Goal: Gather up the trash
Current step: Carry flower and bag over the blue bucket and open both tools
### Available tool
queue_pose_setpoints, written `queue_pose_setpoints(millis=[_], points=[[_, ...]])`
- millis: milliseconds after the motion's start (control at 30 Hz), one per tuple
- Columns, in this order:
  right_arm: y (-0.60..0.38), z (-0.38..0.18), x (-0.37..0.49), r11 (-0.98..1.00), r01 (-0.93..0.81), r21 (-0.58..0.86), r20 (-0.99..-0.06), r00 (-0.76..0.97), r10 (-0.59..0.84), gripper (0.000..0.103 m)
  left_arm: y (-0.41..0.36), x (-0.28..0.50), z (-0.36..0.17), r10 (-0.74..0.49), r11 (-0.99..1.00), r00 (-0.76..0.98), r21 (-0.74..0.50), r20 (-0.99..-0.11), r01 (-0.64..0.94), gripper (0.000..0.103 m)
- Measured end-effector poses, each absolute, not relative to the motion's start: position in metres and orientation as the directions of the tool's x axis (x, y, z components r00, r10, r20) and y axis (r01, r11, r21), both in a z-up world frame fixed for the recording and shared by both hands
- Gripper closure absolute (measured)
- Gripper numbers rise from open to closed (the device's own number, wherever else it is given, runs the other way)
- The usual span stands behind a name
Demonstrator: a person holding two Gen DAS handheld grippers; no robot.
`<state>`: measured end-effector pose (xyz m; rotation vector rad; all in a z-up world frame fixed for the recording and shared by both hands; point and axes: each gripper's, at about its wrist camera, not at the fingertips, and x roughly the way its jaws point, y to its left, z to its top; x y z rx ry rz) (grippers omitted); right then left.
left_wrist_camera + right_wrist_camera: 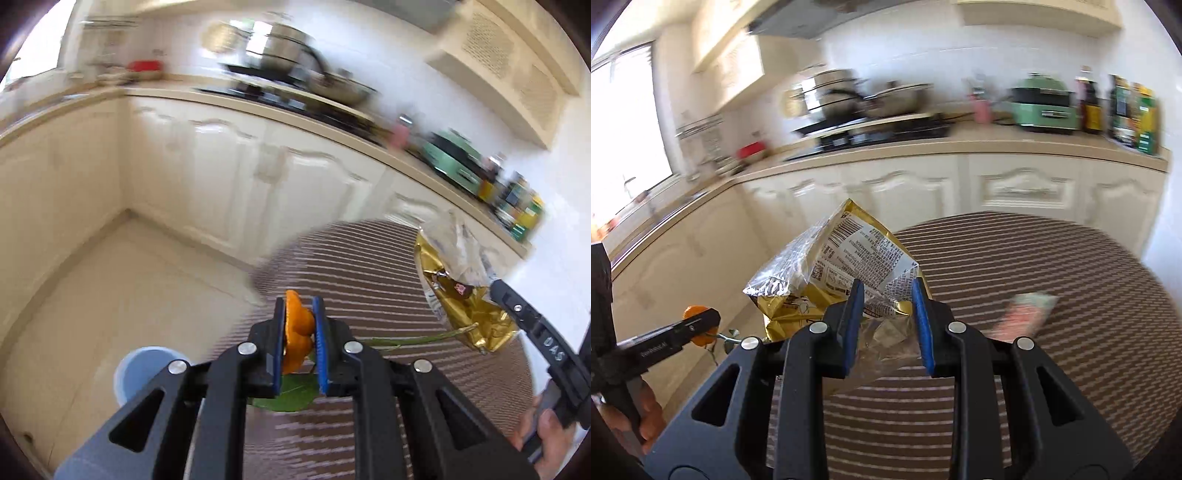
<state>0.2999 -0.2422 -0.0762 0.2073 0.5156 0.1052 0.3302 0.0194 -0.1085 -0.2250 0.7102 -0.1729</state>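
Between the blue pads of the left tool (299, 325): a piece of orange peel (297, 328), pinched narrow, with a green leaf (291, 397) and thin stem (417, 338) trailing below and off to its right. Between the pads of the right tool (888, 314): a crumpled gold snack wrapper (834, 273), gripped by its lower edge, most of it standing up and leftward ahead of the jaws. Both items ride above the striped tabletop (1052, 295).

Below and left of the left tool, on the floor, sits a pale blue bin (147, 369), probably the drop point. To finish well: carry each item squarely over the bin mouth before releasing, peel first as it is nearer; keep the loose wrapper clear of the rim.

Ahead and right of the right tool, another small packet (1023, 314) lies on the tabletop, too blurred to identify. The bin is half hidden behind the left tool's body; whether the leaf is clamped or merely dangling cannot be told. The background kitchen counter is smeared.
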Motion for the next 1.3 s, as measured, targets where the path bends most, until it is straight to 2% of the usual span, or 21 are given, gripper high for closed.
queue_pose_setpoints(millis=[200, 400, 600, 767, 1000, 1133, 1300], points=[[-0.127, -0.086, 0.316, 0.951, -0.223, 0.215, -0.5, 0.811, 0.303, 0.076, 0.126, 0.295, -0.132, -0.076, 0.947, 0.777, -0.289, -0.625, -0.14, 0.089], [-0.032, -0.122, 0.33, 0.922, -0.342, 0.179, -0.558, 0.736, 0.382, 0.076, 0.205, 0.287, -0.184, 0.049, 0.914, 0.706, -0.253, -0.706, -0.317, 0.09], [0.036, -0.183, 0.351, 0.906, -0.396, 0.151, -0.64, 0.659, 0.395, 0.076, 0.258, 0.29, -0.242, 0.06, 0.88, 0.622, -0.252, -0.781, -0.401, 0.09], [0.072, -0.246, 0.371, 0.902, -0.405, 0.15, -0.724, 0.577, 0.379, 0.076, 0.271, 0.308, -0.289, 0.049, 0.871, 0.557, -0.238, -0.829, -0.431, 0.09], [0.09, -0.313, 0.401, 0.904, -0.381, 0.196, -0.795, 0.478, 0.373, 0.076, 0.276, 0.336, -0.344, 0.013, 0.865, 0.482, -0.232, -0.876, -0.445, 0.09], [0.095, -0.343, 0.415, 0.905, -0.359, 0.229, -0.818, 0.433, 0.379, 0.059, 0.271, 0.361, -0.368, -0.007, 0.861, 0.446, -0.232, -0.895, -0.452, 0.09], [0.097, -0.373, 0.434, 0.907, -0.335, 0.255, -0.836, 0.396, 0.381, 0.057, 0.27, 0.375, -0.394, -0.026, 0.86, 0.413, -0.23, -0.91, -0.455, 0.09]])
